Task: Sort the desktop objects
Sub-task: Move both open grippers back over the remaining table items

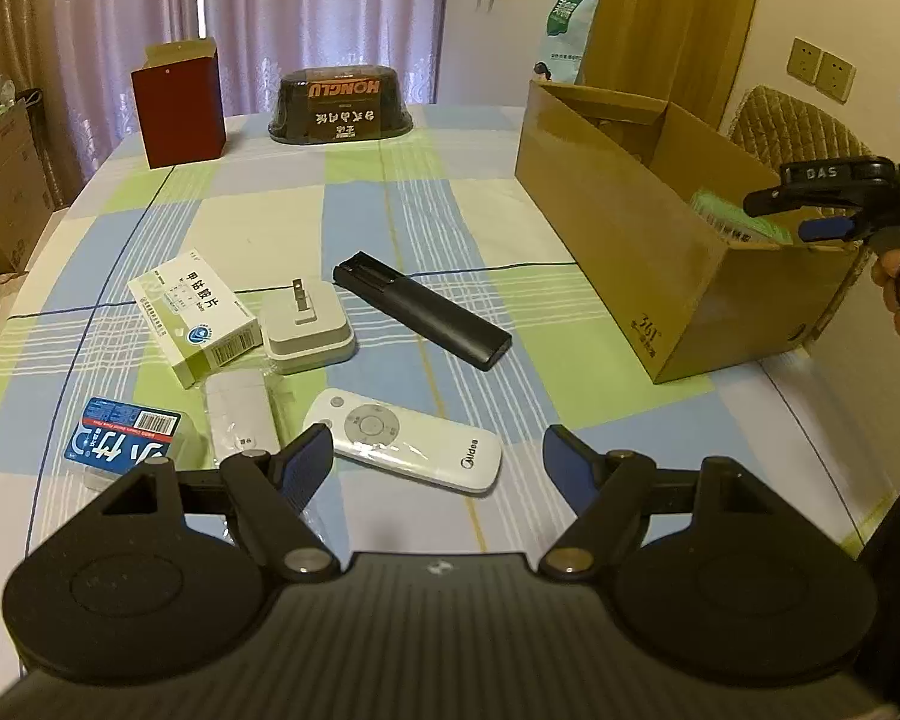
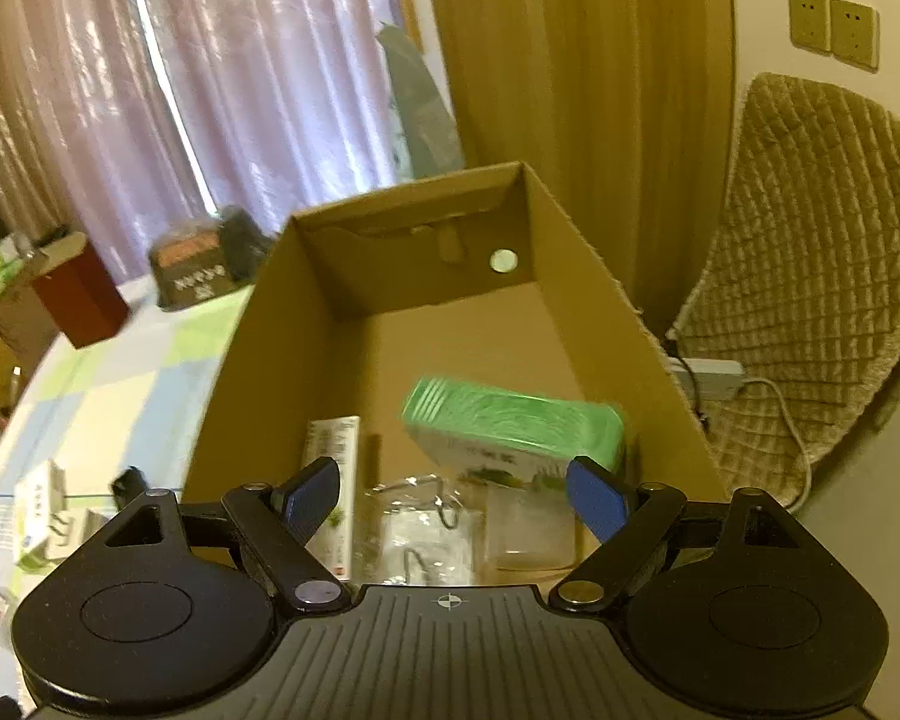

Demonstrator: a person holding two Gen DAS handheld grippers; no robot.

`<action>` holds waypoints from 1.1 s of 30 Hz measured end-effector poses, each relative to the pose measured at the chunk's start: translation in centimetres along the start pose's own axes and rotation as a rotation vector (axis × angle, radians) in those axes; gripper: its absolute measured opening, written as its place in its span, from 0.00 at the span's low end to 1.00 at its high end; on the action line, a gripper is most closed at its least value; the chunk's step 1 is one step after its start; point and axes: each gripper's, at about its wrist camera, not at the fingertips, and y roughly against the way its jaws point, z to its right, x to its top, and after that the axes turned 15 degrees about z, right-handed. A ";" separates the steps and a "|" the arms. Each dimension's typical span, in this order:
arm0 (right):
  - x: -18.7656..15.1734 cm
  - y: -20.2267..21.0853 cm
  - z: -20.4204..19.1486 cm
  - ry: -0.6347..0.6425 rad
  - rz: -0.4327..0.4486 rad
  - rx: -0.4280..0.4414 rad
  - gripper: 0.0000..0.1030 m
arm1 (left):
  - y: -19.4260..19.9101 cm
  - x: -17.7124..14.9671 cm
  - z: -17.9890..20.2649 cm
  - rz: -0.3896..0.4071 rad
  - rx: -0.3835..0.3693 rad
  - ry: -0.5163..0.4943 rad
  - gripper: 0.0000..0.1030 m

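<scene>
A: Cardboard, brown: the open box stands at the right side of the worktop, which is covered by a checked cloth of blue, green and cream. The right gripper hangs over the box's near end with its jaws wide and nothing between them. Below it, inside the box, a green-topped box appears blurred, beside clear plastic wrapping and a narrow printed packet whose text is too small to read.

B: Which labels are legible?

A: "Midea" on the white remote; "HONGLU", seen upside down, on the dark domed package at the far edge; "DAS" on the right gripper as seen from the left wrist. The white-and-green medicine box and the blue packet carry Chinese print and barcodes.

B: And the free room?

A: The left gripper hovers over the near edge, jaws wide and empty, just behind the white remote. The black remote, white plug adapter and a wrapped white item cluster left of centre. Bare cloth lies between this cluster and the cardboard box, and between it and the red box at the far left.
</scene>
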 end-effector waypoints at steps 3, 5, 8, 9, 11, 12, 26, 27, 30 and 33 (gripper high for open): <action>0.0 0.9 -1.1 0.013 0.021 0.021 0.83 | 0.0 -0.2 -0.3 -0.004 0.011 0.001 0.71; 0.1 1.6 -1.9 0.011 0.040 0.041 0.83 | 0.2 -0.3 -0.6 -0.008 0.019 0.001 0.71; 0.7 2.5 -3.8 0.021 0.074 0.082 0.83 | 0.7 -0.6 -1.4 -0.010 0.038 0.004 0.72; 0.9 2.7 -4.7 0.026 0.089 0.100 0.83 | 0.8 -0.7 -1.8 -0.010 0.044 0.007 0.72; 1.2 3.7 -6.4 0.036 0.122 0.141 0.83 | 1.1 -0.9 -2.5 -0.010 0.062 0.012 0.73; 1.2 4.1 -7.4 0.047 0.136 0.167 0.83 | 1.3 -1.0 -2.9 -0.012 0.071 0.015 0.73; -8.3 2.6 -19.7 0.391 -0.043 0.509 0.83 | 0.4 -3.9 -7.0 -0.063 0.183 0.019 0.66; -9.1 2.1 -20.0 0.419 -0.064 0.523 0.83 | 0.3 -4.1 -7.1 -0.066 0.184 0.009 0.65; -11.3 0.8 -20.5 0.493 -0.128 0.572 0.83 | -0.1 -4.6 -7.2 -0.073 0.187 0.005 0.65; -12.9 -0.6 -21.2 0.549 -0.172 0.632 0.83 | -0.4 -5.0 -7.5 -0.074 0.184 0.016 0.65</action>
